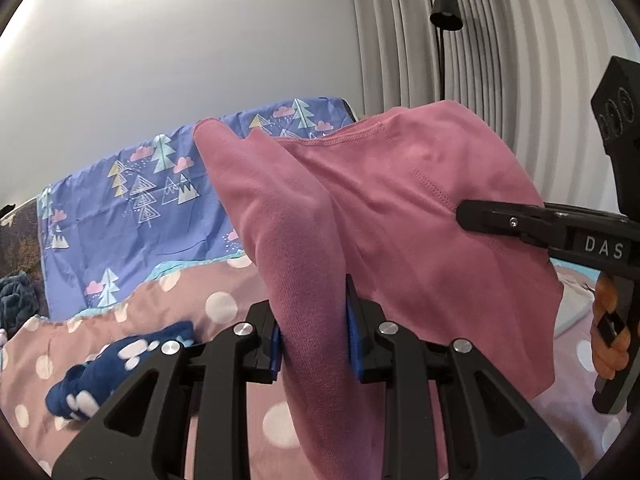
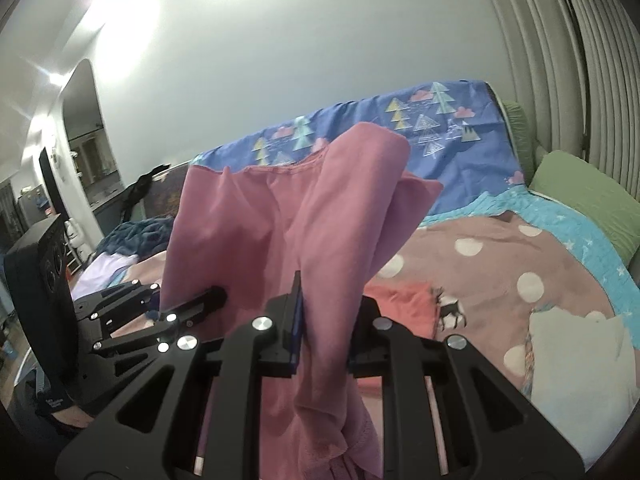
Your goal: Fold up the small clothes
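While both pairs of tongs are clamped on the pink garment (image 1: 400, 208), the left tongs (image 1: 314, 344) pinching one gathered fold and the right tongs (image 2: 324, 332) another, the cloth hangs in the air between them above the spotted bed cover (image 2: 500, 264), not yet laid flat. It looks light, soft and limp, sagging into loose drapes wherever it is unsupported, so it will likely slip or bunch unless it is held at the stitched hem and outer corners and kept taut. Near the left tongs, a navy spotted piece (image 1: 120, 364) lies on the bed.
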